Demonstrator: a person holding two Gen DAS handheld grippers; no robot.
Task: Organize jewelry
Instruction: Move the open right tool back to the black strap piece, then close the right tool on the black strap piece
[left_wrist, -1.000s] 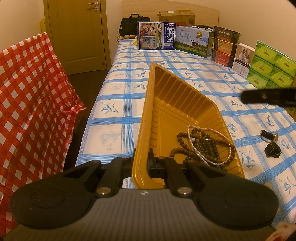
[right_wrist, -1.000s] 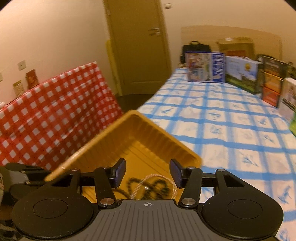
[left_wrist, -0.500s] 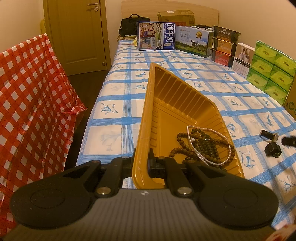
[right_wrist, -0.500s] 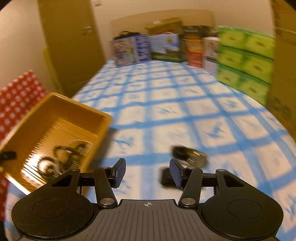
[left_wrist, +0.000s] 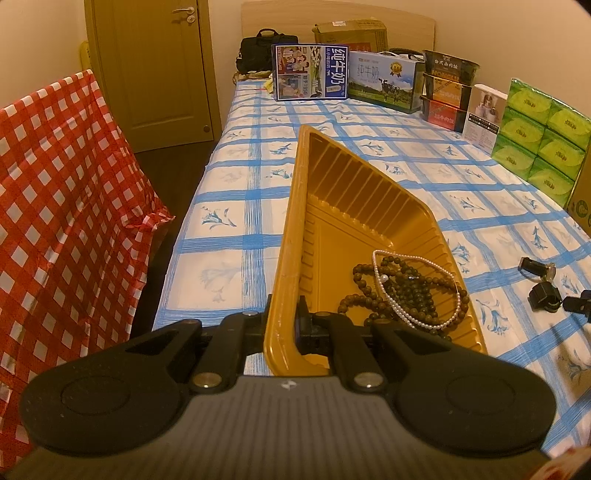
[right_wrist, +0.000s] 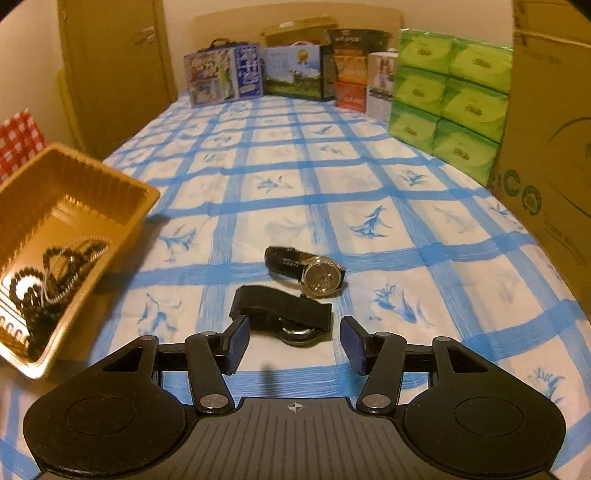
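- Left gripper (left_wrist: 282, 321): clamped on the near wall of the tray (left_wrist: 291, 236), apparently steadying it for loading.
- Right gripper (right_wrist: 293, 341): jaws opening, nothing between the pads, just short of the near watch (right_wrist: 282, 315).
- Far watch (right_wrist: 308, 271): round metal case, dark strap, on the checked cloth (right_wrist: 332, 177).
- Tray: ribbed amber plastic, left of both watches; holds a wooden bead string (left_wrist: 406, 291) and a pearl strand (left_wrist: 417, 288).

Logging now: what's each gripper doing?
Left gripper: shut on the tray rim.
Right gripper: opening, empty, near the watch.
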